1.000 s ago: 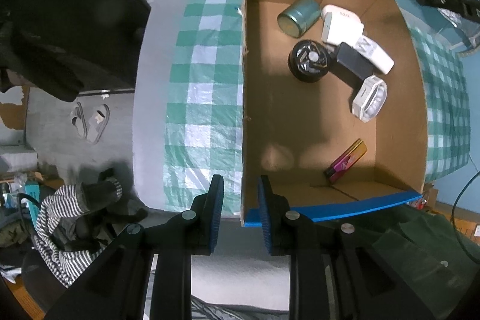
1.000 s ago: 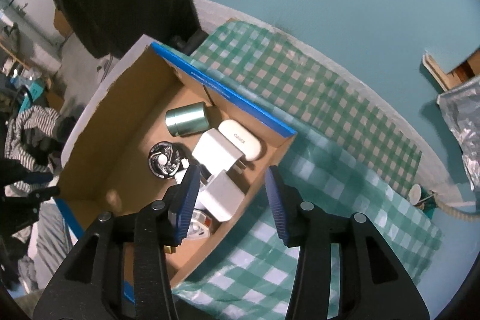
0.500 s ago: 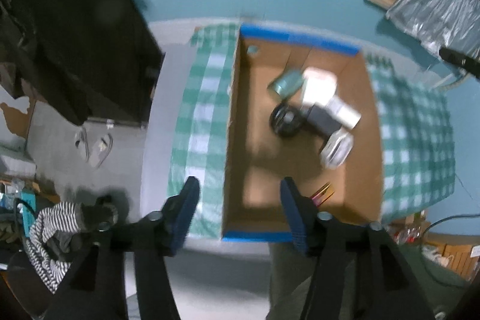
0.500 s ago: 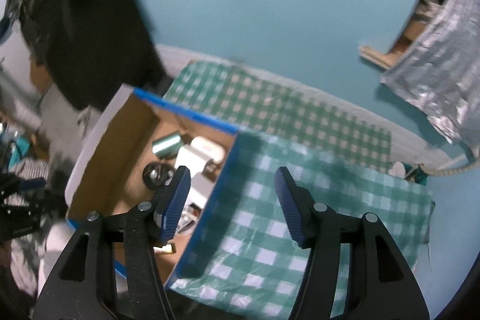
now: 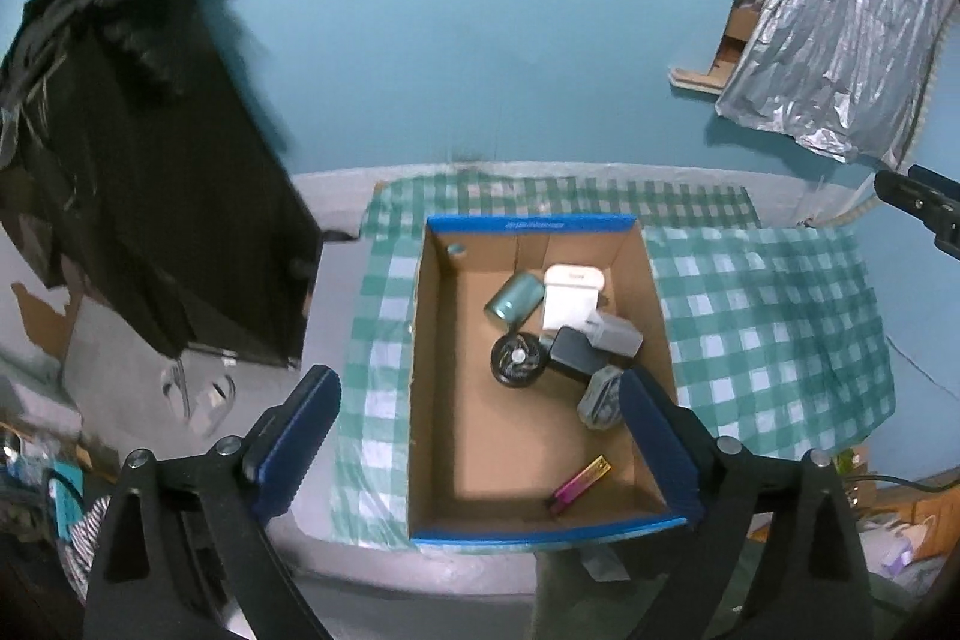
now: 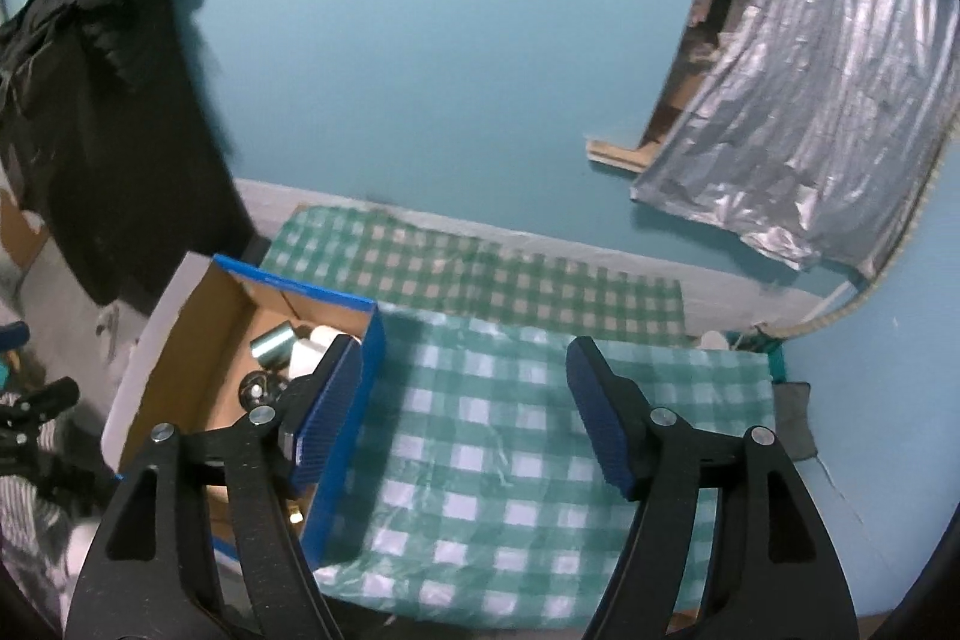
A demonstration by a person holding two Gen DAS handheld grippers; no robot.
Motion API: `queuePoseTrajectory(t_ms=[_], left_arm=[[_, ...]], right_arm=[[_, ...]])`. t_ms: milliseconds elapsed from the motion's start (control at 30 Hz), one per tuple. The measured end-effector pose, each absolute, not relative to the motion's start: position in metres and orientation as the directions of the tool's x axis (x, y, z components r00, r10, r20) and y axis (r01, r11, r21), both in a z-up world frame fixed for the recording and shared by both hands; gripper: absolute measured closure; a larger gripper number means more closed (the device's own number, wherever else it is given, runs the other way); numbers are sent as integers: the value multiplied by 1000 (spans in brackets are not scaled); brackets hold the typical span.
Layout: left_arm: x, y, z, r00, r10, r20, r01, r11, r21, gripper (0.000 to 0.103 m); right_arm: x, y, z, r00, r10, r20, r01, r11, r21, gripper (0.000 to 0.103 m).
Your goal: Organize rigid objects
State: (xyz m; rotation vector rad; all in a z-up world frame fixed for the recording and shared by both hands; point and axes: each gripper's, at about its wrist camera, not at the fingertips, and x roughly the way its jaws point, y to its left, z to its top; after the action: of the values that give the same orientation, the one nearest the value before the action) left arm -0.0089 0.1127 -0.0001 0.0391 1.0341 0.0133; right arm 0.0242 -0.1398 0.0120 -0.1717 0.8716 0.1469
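Everything visible sits inside the cardboard box [image 5: 432, 400]; the checkered cloth [image 6: 510, 430] lies bare, so sorting looks done. The left gripper [image 5: 480, 436] and right gripper [image 6: 465, 412] have just been opening; both are wide and empty.

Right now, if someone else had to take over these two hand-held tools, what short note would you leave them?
Left tool: open, holding nothing, jaws just opened wide above the cardboard box.
Right tool: open, holding nothing, jaws just widened over the checked cloth.
In the box: green tin, white case, round black item, dark block, pink-gold stick.
Done: these items are in the box; none on the visible cloth.
Left: apparently nothing outside; perhaps tidy the cluster.
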Motion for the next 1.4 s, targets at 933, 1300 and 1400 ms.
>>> queuePoseTrajectory(t_ms=[933,1300,1400], left_arm=[[-27,94,32,585,44,-810,36,996,81,1],[-30,99,36,591,49,-805,38,995,89,1],[-27,98,36,587,52,-808,37,995,92,1]], right_arm=[[-11,-163,23,682,15,-731,-86,994,-60,30],[-11,-162,23,681,18,-732,-87,995,-57,30],[-10,-162,23,678,17,-735,-86,995,-57,30]])
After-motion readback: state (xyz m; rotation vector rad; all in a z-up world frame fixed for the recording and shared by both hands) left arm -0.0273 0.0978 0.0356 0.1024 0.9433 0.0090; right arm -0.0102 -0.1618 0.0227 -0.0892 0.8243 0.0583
